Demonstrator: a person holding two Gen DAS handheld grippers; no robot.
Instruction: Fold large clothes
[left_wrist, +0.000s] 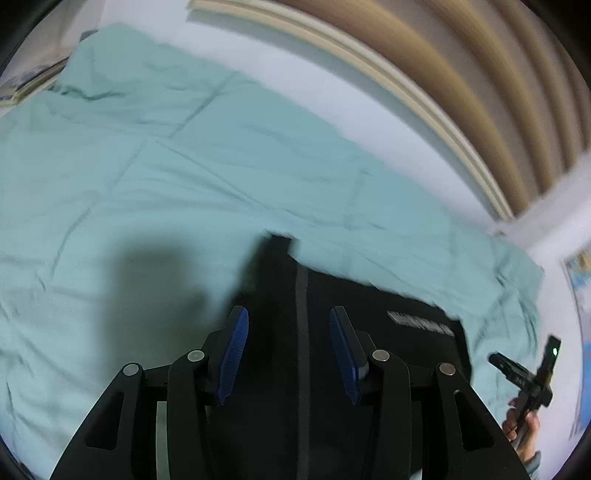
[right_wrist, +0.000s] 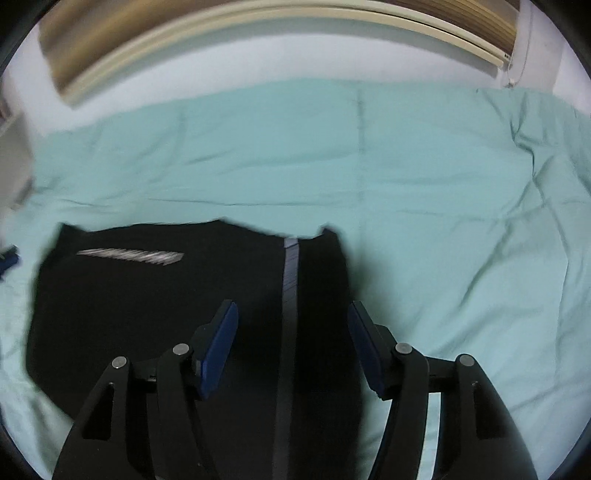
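A black garment (left_wrist: 388, 354) with a grey side stripe (left_wrist: 303, 332) and white lettering (left_wrist: 419, 322) lies on a teal bedspread (left_wrist: 166, 177). My left gripper (left_wrist: 288, 317) is open above its left part, fingers either side of the stripe. In the right wrist view the same garment (right_wrist: 147, 314) lies flat, with its lettering (right_wrist: 129, 255) at the left and its stripe (right_wrist: 290, 280) in the middle. My right gripper (right_wrist: 291, 310) is open above its right part, holding nothing. The right gripper also shows in the left wrist view (left_wrist: 524, 373), held by a hand.
The teal bedspread (right_wrist: 443, 184) covers the bed and is creased. A white wall (right_wrist: 258, 70) and a wooden slatted panel with cream trim (left_wrist: 443, 81) stand behind the bed. A colourful picture (left_wrist: 580, 288) is at the right edge.
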